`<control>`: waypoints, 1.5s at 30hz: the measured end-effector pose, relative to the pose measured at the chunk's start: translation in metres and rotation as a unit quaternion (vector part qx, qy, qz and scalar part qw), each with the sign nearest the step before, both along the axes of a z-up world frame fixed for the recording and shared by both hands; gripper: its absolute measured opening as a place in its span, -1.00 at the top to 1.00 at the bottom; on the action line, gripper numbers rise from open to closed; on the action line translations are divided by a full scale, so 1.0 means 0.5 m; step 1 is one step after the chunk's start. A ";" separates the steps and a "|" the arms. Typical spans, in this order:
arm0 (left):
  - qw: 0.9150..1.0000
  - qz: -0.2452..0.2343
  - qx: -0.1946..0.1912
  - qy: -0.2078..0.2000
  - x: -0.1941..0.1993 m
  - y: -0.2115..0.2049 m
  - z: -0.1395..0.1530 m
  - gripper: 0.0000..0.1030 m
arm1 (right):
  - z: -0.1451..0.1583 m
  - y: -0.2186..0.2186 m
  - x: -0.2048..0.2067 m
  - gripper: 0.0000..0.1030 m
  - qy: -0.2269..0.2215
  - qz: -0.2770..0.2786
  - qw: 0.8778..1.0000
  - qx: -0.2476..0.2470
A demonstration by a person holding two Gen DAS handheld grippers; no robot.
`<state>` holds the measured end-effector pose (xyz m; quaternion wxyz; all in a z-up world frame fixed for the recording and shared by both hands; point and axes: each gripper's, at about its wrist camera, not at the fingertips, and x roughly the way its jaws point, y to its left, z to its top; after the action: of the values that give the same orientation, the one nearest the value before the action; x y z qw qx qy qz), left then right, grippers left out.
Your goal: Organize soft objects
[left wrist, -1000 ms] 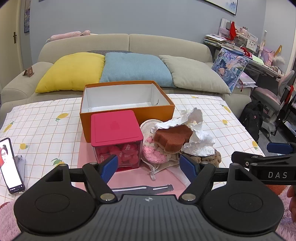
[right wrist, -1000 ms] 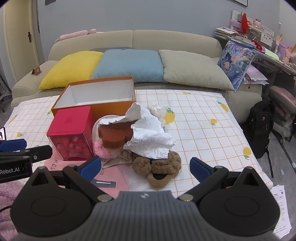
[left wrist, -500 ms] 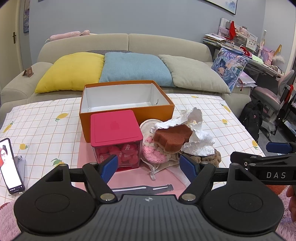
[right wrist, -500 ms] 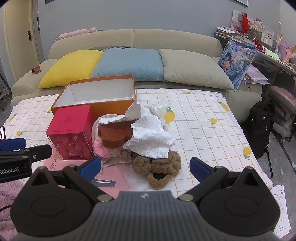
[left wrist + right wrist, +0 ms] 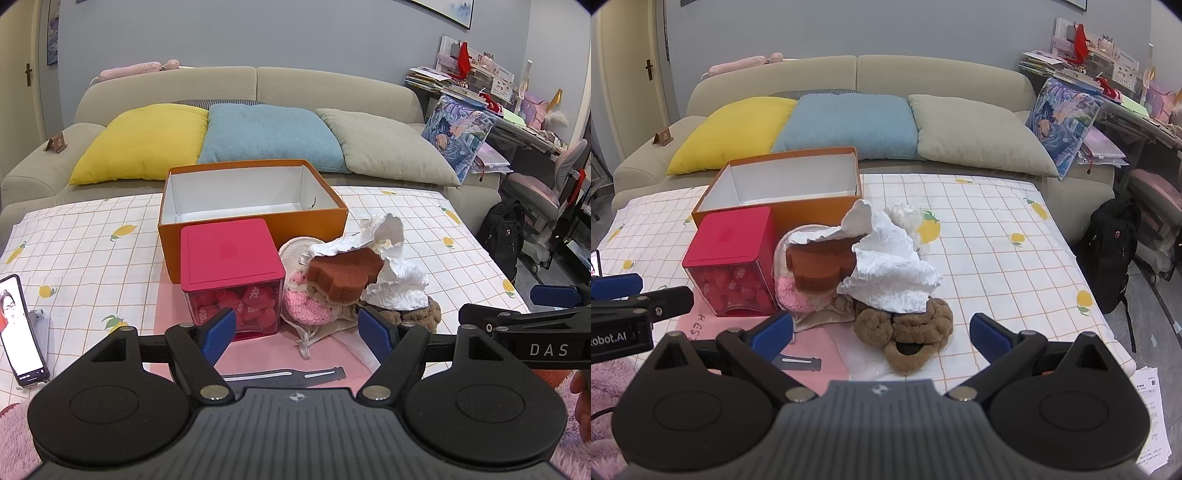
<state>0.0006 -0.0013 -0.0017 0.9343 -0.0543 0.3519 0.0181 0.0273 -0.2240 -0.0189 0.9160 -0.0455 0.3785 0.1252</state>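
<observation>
A heap of soft things lies mid-table: a brown sponge [image 5: 345,272] [image 5: 820,266], crumpled white paper [image 5: 397,282] [image 5: 894,275], a pink crochet piece [image 5: 304,304] [image 5: 788,293] and a brown plush toy [image 5: 905,328] [image 5: 417,314]. Behind it stands an empty orange box [image 5: 255,225] [image 5: 746,210]. My left gripper [image 5: 297,332] is open, just short of the heap. My right gripper [image 5: 882,334] is open wide, hovering in front of the plush toy. Neither holds anything.
A red-lidded clear cube [image 5: 232,269] [image 5: 733,258] with red pieces sits left of the heap on a pink mat [image 5: 258,354]. A phone [image 5: 20,328] stands at the far left. A sofa with cushions [image 5: 266,136] runs behind the table. A black backpack [image 5: 1112,251] rests on the floor at right.
</observation>
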 end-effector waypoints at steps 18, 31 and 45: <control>1.000 0.000 0.000 0.001 -0.001 0.000 -0.003 -0.71 | -0.001 0.003 0.002 -0.94 0.007 0.000 1.000 -0.004; 1.000 0.000 -0.001 0.002 -0.001 -0.001 -0.004 -0.70 | -0.003 0.005 0.004 -0.94 0.012 -0.001 1.000 -0.006; 1.000 -0.015 -0.018 -0.004 -0.009 -0.007 -0.007 -0.70 | -0.007 0.007 0.010 -0.94 0.024 -0.001 1.000 -0.005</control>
<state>-0.0037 -0.0046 -0.0051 0.9346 -0.0658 0.3495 -0.0026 0.0323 -0.2206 -0.0225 0.9065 -0.0464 0.4009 0.1239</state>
